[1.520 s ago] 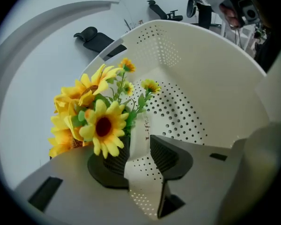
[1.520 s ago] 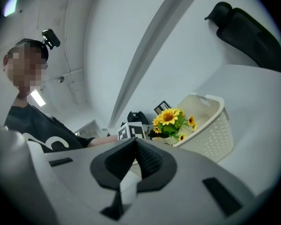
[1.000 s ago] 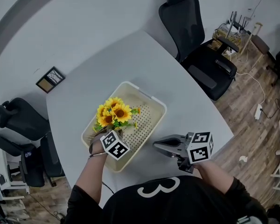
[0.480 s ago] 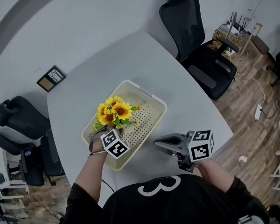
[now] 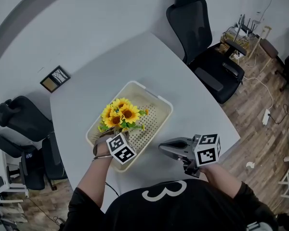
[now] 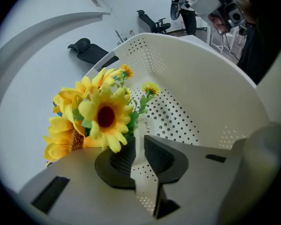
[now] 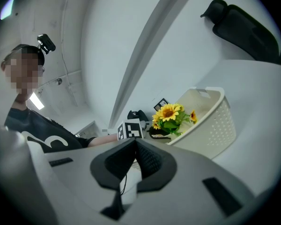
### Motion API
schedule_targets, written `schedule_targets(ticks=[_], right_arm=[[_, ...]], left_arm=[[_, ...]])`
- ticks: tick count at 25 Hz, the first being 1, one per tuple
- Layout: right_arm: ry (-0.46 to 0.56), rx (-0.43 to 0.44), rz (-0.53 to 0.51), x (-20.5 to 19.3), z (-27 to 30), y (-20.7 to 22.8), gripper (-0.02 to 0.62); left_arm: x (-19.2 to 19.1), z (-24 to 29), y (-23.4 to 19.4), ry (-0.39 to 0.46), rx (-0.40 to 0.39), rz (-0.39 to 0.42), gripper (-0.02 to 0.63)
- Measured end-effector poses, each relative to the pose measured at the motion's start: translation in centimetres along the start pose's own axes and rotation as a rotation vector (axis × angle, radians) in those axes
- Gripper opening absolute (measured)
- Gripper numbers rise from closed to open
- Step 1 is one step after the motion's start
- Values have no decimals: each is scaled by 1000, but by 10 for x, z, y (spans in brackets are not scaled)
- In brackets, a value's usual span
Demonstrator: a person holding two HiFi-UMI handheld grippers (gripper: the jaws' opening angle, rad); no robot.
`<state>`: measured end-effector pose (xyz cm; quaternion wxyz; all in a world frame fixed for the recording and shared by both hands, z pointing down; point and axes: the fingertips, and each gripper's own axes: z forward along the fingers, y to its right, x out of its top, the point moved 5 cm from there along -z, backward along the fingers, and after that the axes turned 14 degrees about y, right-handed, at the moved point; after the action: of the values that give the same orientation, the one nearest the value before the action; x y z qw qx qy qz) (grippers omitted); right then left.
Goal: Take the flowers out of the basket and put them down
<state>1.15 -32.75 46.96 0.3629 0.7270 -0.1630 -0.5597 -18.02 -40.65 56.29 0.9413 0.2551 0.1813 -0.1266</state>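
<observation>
The flowers [image 5: 119, 117], one bunch with at least three large yellow heads and two small buds, stand at the near-left end of the single basket [image 5: 156, 121]. The left hand-held gripper [image 6: 136, 139] reaches down into it. Its jaws have just been closing and now seem to pinch the pale stalks low down. That low hold could let the top-heavy bunch tip or slip during lifting, and leaves might catch the perforated wall and drag the light, unheld basket. The right hand-held gripper [image 5: 161, 148], second of two, hovers beside the basket over the one desk [image 5: 135, 57], its jaws pressed together on nothing.
</observation>
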Motion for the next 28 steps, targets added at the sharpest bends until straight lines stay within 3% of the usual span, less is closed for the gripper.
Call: schedule_targets(ticks=[12, 28], right_arm=[[-8, 5, -46, -9, -4, -29, 8], [-3, 29, -156, -33, -3, -114, 8]], left_arm=[[20, -43, -3, 59, 109, 42, 67], [46, -162, 14, 203, 325, 110, 67]])
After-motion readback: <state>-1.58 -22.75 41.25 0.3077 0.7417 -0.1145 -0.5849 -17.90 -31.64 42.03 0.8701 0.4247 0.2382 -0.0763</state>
